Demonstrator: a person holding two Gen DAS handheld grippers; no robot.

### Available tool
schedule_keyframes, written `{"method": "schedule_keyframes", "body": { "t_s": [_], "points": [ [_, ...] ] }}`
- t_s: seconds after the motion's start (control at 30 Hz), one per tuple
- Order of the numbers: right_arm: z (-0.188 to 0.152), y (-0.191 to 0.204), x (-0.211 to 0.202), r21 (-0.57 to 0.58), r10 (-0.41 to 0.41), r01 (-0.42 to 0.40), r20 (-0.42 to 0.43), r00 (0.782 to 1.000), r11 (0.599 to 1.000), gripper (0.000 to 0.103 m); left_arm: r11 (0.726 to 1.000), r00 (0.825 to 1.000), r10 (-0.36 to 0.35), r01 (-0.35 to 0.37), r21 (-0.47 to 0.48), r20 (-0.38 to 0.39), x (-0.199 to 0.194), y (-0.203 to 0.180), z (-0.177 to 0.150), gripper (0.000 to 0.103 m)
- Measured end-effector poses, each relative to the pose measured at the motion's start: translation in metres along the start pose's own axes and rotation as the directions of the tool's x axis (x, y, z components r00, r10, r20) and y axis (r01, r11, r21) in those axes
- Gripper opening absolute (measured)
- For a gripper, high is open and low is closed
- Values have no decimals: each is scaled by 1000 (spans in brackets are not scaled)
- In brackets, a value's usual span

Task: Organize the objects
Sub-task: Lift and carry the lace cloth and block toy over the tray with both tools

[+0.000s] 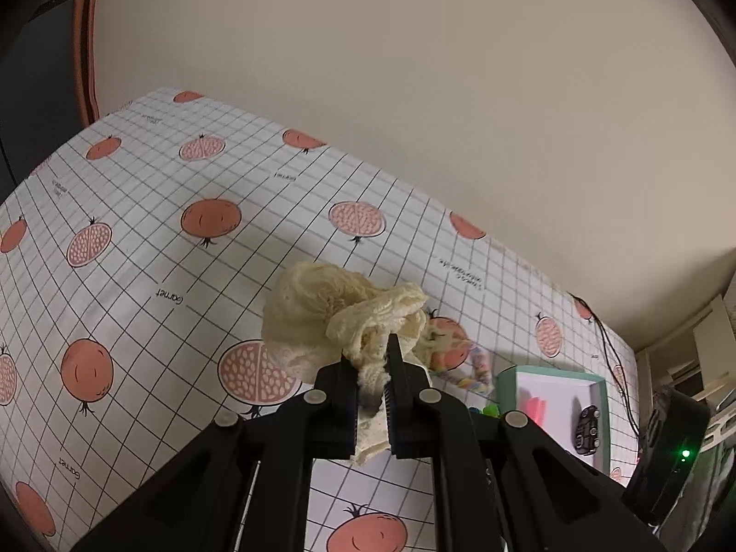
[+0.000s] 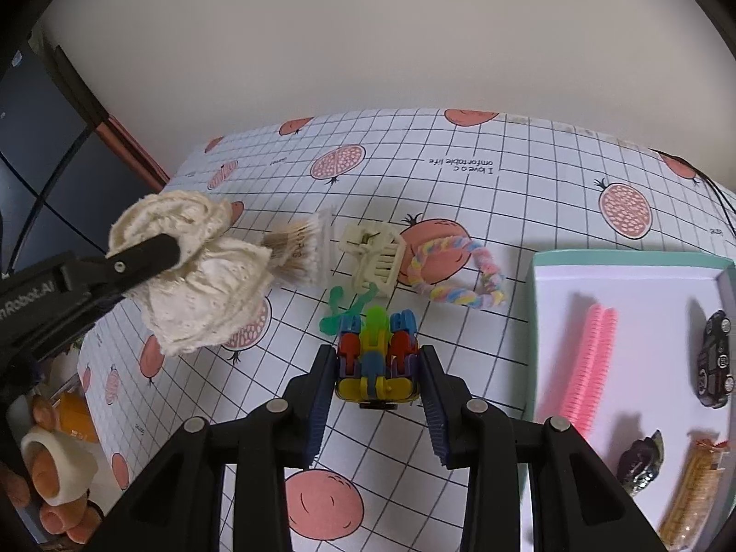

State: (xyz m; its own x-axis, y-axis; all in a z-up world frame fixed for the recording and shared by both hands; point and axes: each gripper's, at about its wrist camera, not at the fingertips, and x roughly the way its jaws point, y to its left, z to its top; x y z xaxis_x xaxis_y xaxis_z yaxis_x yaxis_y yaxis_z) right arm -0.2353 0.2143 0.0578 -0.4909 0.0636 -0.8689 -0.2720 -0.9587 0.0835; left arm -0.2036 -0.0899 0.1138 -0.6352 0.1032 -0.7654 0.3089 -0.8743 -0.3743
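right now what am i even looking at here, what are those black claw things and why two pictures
Those black claws are tools a person holds, one per hand, each with a camera looking along its two fingers. One picture is from the left tool, one from the right.

The left hand-held gripper is clamped on a cream cloth, lifted off the tablecloth. The right hand-held gripper is open around a colourful toy without touching it.

Also on the tablecloth: cotton swabs, a hair clip and a pastel ring. A tray holds a pink comb and a black car.
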Motion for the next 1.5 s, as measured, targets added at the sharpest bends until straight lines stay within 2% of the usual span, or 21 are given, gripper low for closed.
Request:
{"method": "schedule_keyframes", "body": {
  "t_s": [0.3,0.6,0.87,1.13,1.27,1.37,1.5],
  "points": [
    [-4,-33,-25,51,-17,16,24,1000,999,38,998,998,-58,58,23,1,-3,-34,-7,10],
    [-4,-84,-57,134,-109,100,57,992,986,38,981,986,-164,166,96,-31,3,-103,-29,10],
    [-7,-126,-87,191,-166,148,80,983,970,38,958,972,-218,230,169,-89,15,-158,-57,10],
    [-14,-162,-106,255,-193,165,89,977,953,38,943,962,-225,254,215,-154,37,-190,-80,10],
    [-17,-171,-103,273,-202,178,65,977,945,38,942,959,-213,252,220,-186,49,-195,-88,10],
    [-19,-175,-96,284,-198,178,43,979,942,39,945,964,-175,222,241,-199,60,-199,-95,10],
    [-23,-175,-84,277,-199,189,9,980,942,39,948,963,-148,204,243,-227,75,-197,-104,10]
  ]
}}
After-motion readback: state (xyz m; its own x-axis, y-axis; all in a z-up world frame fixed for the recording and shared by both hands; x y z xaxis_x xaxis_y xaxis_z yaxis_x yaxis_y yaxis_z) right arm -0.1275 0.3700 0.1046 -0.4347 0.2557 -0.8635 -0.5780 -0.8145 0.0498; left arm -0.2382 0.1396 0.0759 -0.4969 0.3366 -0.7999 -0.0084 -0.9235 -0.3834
